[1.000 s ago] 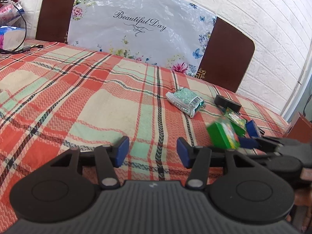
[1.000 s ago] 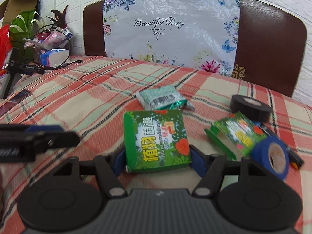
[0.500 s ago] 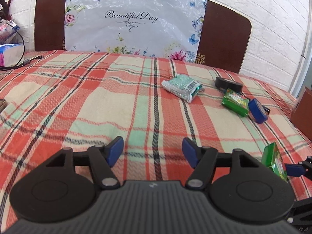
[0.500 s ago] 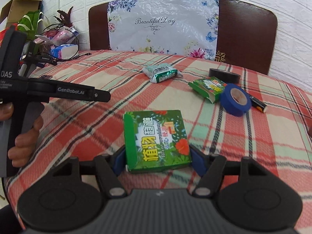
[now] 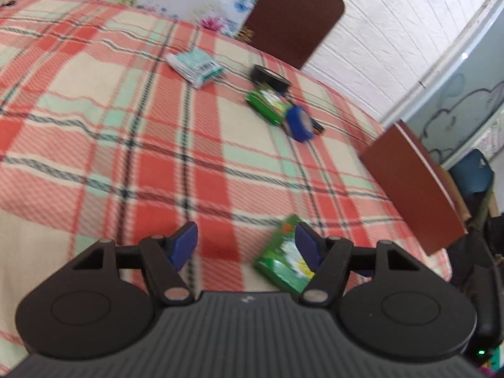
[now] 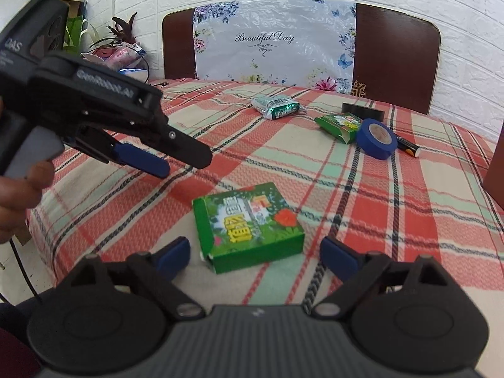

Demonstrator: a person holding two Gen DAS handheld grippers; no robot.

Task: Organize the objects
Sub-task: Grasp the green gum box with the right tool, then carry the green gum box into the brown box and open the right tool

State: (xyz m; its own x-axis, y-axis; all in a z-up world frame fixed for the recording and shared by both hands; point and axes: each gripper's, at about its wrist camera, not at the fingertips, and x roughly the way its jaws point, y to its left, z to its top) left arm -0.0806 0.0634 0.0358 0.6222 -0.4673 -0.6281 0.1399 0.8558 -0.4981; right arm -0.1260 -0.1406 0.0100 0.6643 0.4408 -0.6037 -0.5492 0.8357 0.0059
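My right tool (image 6: 255,255) is opening to leave the box (image 6: 249,225) flat at six o'clock on the tabletop (image 6: 393,195); my left tool (image 6: 157,160) hangs released, gripping nothing

Two hand-held grippers, both with parted jaws, pointing downward over the table

The right gripper (image 6: 255,253) tilts down, its jaws opening wide; a green box (image 6: 249,223) lies between its blue pads (image 6: 338,258), with a clear gap on each side, so nothing is gripped. The left gripper (image 5: 247,245) also tilts down with its jaws apart and nothing pressed between them; its pads (image 5: 184,244) are free. In the right wrist view the left gripper reaches in from the left edge, held by a hand (image 6: 19,195) wrapped around its handle, its blue-tipped fingers (image 6: 141,160) angled toward the tabletop.
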